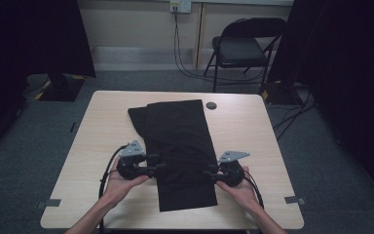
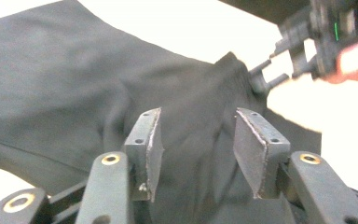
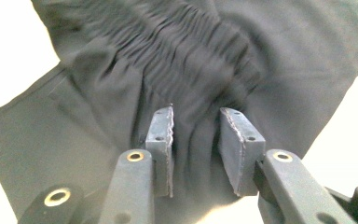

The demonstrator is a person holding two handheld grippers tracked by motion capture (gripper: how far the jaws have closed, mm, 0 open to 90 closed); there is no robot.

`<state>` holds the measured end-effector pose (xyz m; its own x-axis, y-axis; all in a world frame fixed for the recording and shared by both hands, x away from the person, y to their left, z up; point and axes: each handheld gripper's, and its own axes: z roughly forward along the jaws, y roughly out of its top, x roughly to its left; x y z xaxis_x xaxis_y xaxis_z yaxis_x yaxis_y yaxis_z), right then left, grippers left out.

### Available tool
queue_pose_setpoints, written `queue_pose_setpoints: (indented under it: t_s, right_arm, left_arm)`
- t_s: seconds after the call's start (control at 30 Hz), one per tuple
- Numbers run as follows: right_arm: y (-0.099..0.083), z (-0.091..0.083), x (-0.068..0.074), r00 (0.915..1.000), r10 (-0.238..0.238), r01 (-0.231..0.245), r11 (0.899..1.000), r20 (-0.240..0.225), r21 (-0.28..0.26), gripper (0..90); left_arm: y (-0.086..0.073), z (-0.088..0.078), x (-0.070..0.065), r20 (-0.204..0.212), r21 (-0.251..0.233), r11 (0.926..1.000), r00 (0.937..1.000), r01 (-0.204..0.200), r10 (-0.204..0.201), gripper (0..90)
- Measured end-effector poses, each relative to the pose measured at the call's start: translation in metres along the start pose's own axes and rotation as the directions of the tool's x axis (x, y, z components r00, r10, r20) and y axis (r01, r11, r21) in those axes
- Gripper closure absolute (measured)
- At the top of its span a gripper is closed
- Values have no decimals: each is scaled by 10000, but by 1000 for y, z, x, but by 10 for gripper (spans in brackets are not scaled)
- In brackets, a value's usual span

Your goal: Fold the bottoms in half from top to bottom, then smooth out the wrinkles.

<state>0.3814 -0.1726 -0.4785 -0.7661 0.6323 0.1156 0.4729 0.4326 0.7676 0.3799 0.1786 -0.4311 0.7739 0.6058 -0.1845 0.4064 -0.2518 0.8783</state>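
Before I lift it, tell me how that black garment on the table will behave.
The black garment will probably be floppy: it lies flat and bunches into gathers between the right gripper jaws. It looks thin, so likely light. Unheld parts should sag; nothing suggests rolling or breaking.

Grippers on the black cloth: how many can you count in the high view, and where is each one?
2. The left gripper reaches in at the black cloth's left edge; the right gripper reaches in at its right edge, both near the table's front.
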Motion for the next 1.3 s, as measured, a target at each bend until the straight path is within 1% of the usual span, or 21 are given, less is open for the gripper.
queue_pose_setpoints:
  t_s: [0.03,0.1,0.13,0.2,0.23,0.3,0.33,0.37,0.43,0.47,0.53,0.6,0.7,0.77,0.87,1.0,1.03,1.17,1.2,1.23,1.3]
  right_arm:
    - [-3,-4,1,10000,46,-46,10000,-26,18,659]
    - [-6,-8,2,9999,-3,4,10000,-128,68,642]
    - [-6,-9,2,10000,-69,69,9999,-49,123,641]
    - [-4,-10,-1,9996,-213,212,9997,159,120,629]
    - [0,-13,-4,9995,-86,93,9997,316,-223,627]
    - [9,-16,-12,9986,140,-104,9976,519,-685,634]
    - [12,-15,-16,9978,253,-205,9967,605,-780,633]
    - [17,-11,-25,9952,466,-400,9962,861,-772,630]
    - [21,-2,-38,9896,710,-635,9960,1247,-636,619]
    - [23,10,-49,9840,1012,-943,9941,1465,-531,608]
    - [23,16,-51,9827,1096,-1045,9936,1490,-419,602]
    - [22,28,-52,9813,836,-842,9964,1734,-37,581]
    - [22,28,-45,9897,1016,-989,9946,1005,-313,600]
    - [24,21,-38,9944,837,-814,9960,642,-377,606]
    - [21,7,-23,9981,598,-590,9967,130,-564,620]
    - [10,-11,-5,9983,377,-404,9973,-448,-615,608]
    - [6,-17,0,9984,209,-235,9985,-520,-498,604]
    - [-6,-28,14,9965,-85,65,9997,-828,-240,591]
    - [-8,-30,17,9966,-191,178,9997,-804,-167,590]
    - [-9,-33,19,9964,-228,211,9995,-821,-220,587]
    - [-8,-38,20,9960,-169,122,9984,-874,-549,584]
  left_arm:
    - [1,0,7,-297,-106,9994,9990,327,-330,522]
    - [-1,9,22,-932,223,9918,9880,1259,-1233,575]
    - [-4,18,32,-1889,547,9861,9713,1571,-1443,578]
    - [-10,32,42,-2390,943,9797,9593,1769,-1502,577]
    - [-13,37,43,-2528,995,9775,9549,1859,-1558,576]
    - [-15,45,39,-2611,1429,9806,9608,1341,-933,537]
    - [-16,52,36,-2746,2018,9758,9612,844,-263,518]
    - [-17,55,35,-2642,2293,9710,9644,681,-53,478]
    - [-18,59,34,-2564,2214,9736,9666,550,36,473]
    - [-20,59,35,-2352,2041,9763,9717,716,-221,448]
    - [-20,58,35,-2244,2041,9769,9744,631,-160,432]
    - [-22,54,31,-2032,1943,9788,9788,649,-246,444]
    - [-23,49,18,-1833,1954,9806,9829,182,183,461]
    - [-21,44,10,-1505,1700,9854,9885,100,159,459]
    - [-21,36,-4,-1205,1686,9849,9908,-402,610,453]
    - [-27,21,-12,-823,1727,9831,9937,-615,766,419]
    - [-28,19,-11,-657,1646,9852,9961,-469,584,414]
    - [-22,15,-4,-1105,1275,9918,9938,-1,143,426]
    - [-21,17,-4,-1460,1132,9935,9889,-99,264,431]
    - [-20,19,-3,-1550,1117,9937,9875,-118,292,430]
    - [-22,28,-9,-1184,1608,9859,9907,-473,669,410]
